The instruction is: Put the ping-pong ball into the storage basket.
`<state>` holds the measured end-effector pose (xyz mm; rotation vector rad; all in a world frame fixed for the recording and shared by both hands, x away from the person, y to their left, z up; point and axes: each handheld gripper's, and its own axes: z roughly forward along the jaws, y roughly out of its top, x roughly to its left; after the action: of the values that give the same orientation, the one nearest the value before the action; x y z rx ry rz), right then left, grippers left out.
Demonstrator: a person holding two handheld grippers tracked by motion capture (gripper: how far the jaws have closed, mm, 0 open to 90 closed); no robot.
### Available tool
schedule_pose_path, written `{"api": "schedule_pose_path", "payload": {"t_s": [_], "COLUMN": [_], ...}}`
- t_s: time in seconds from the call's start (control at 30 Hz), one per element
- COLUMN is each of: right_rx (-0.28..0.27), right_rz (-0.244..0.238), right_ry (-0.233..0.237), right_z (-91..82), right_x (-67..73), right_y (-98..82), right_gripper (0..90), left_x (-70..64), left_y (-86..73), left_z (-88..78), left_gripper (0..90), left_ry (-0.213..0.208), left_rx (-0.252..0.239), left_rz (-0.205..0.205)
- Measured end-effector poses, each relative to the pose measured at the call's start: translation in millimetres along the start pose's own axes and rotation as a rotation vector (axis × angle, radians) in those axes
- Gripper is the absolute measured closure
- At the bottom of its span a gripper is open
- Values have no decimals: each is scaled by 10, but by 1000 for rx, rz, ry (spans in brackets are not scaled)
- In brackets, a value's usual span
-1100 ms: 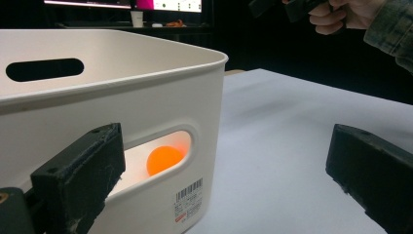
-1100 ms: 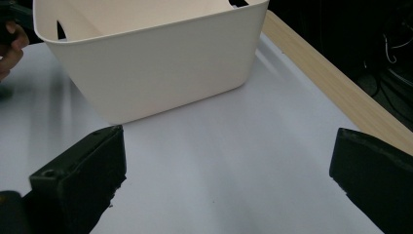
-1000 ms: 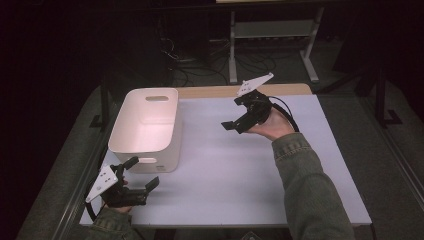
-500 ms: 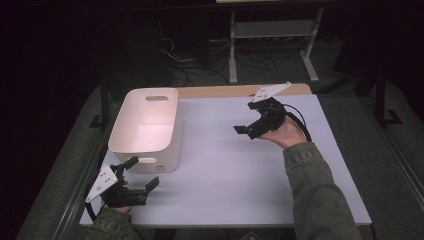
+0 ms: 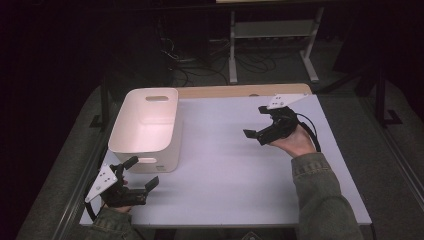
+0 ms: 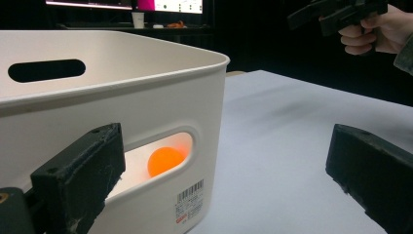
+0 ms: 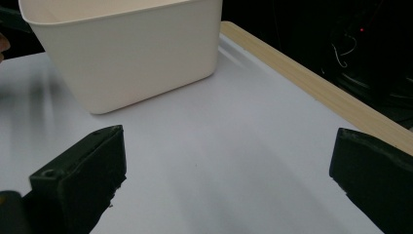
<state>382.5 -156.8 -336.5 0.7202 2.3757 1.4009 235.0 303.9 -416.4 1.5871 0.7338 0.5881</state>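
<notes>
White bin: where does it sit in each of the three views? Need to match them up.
High view: white bin at left of centre on the table, far of the left gripper.
Left gripper view: fills the left half, an orange ball visible through its handle slot.
Right gripper view: top left.
Shared landmark: the bin's rounded corner on the white tabletop.
</notes>
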Motion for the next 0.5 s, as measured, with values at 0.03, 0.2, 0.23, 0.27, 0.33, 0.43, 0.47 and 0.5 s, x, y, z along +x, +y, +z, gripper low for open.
{"api": "schedule_pose_path", "payload": {"t_s": [0.03,0.2,0.23,0.27,0.33,0.43,0.47,0.5], "right_rx": [2,15,15,5,9,13,14,15], "right_rz": [4,-3,-3,7,9,18,16,15], "right_ry": [-3,-16,-16,-18,-20,-25,-34,-45], "right_z": [-9,-33,-33,-53,-59,-69,-74,-82], "right_x": [5,26,26,17,18,31,35,38], "right_y": [-37,-115,-115,-150,-185,-235,-253,-271], "right_gripper": [0,0,0,0,0,0,0,0], "left_x": [0,2,1,-1,1,6,5,2], "left_y": [0,1,2,6,6,3,3,3], "left_z": [1,-4,-8,-17,-17,-15,-16,-16], "left_gripper": [2,2,2,2,3,2,2,2], "left_ry": [0,3,3,4,4,6,6,4], "left_rx": [3,-3,-6,-9,-10,-8,-8,-9], "left_rz": [1,0,-1,-3,-4,-5,-5,-6]}}
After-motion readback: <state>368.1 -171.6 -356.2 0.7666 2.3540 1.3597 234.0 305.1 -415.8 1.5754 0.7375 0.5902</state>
